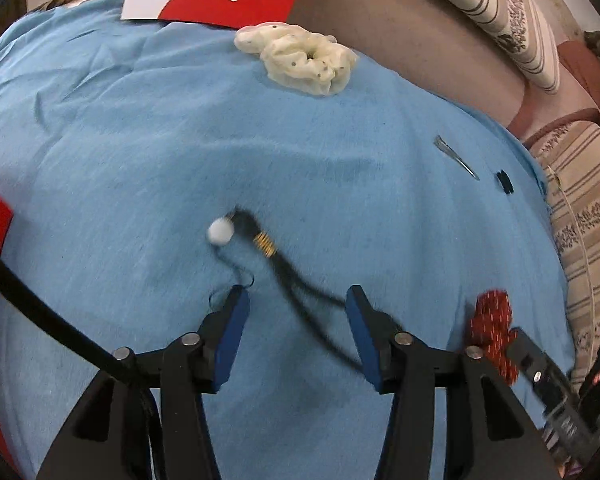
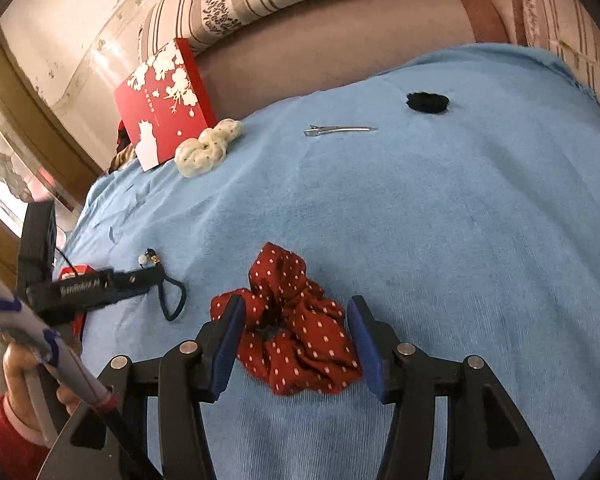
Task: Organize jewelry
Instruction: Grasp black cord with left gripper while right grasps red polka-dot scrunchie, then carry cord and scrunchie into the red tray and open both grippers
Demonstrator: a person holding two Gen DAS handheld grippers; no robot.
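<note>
Jewelry and hair pieces lie spread over a blue cloth (image 2: 440, 240): three scrunchies, one metal hair clip, one black cord with a white bead, and one red gift box. The red scrunchie (image 2: 296, 328) with white dots sits directly between the wide-open jaws of the right gripper (image 2: 296, 308), its left fold touching or just beside the left pad and the right pad just clear of it; the jaws grip nothing. The cream scrunchie (image 2: 204, 148) rests far up the cloth against the lower corner of the red gift box (image 2: 164, 108), which bears white blossoms and a white cat shape. The small black scrunchie (image 2: 427, 102) lies near the far edge, with the silver hair clip (image 2: 340, 130) just beside it toward the middle. In the left wrist view the black cord (image 1: 300, 288) runs from the white bead (image 1: 220, 231) and a gold coil (image 1: 265, 243) down between the spread jaws of the left gripper (image 1: 298, 300), passing close to the right pad; the motion blur hides whether it touches, and the jaws are far apart and hold nothing.
</note>
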